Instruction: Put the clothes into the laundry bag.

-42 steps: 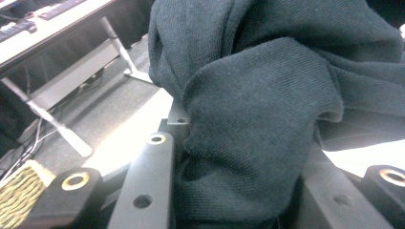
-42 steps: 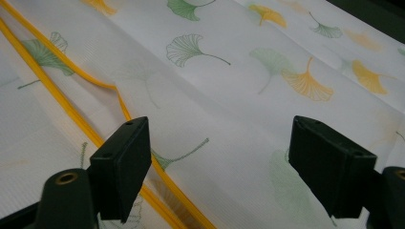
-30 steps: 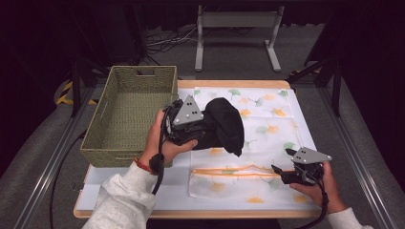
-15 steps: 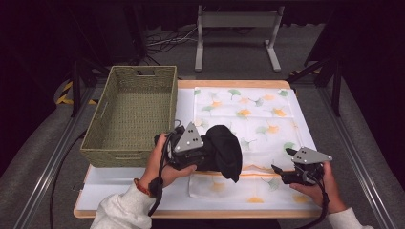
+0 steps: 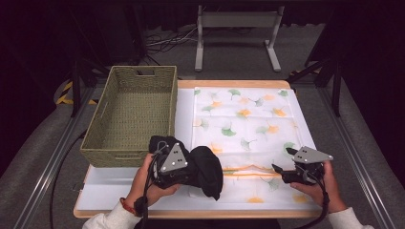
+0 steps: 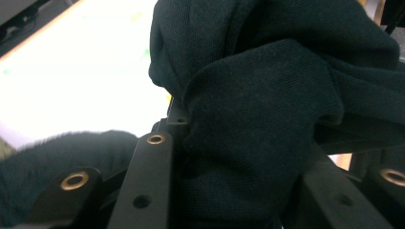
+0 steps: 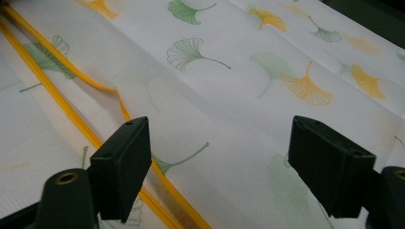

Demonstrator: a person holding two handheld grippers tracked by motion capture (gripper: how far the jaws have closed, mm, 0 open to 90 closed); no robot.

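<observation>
Left gripper (image 5: 188,168) clenches a bunched black knit garment (image 5: 209,169) at six o'clock of the white leaf-printed mesh bag (image 5: 248,119); right gripper (image 5: 281,172), released, hovers at four o'clock

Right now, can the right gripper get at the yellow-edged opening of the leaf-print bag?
Probably yes. The right gripper is open and empty just above the leaf-print bag, with the yellow edge beside one of its jaws. The black garment in the left gripper sits further along.
</observation>
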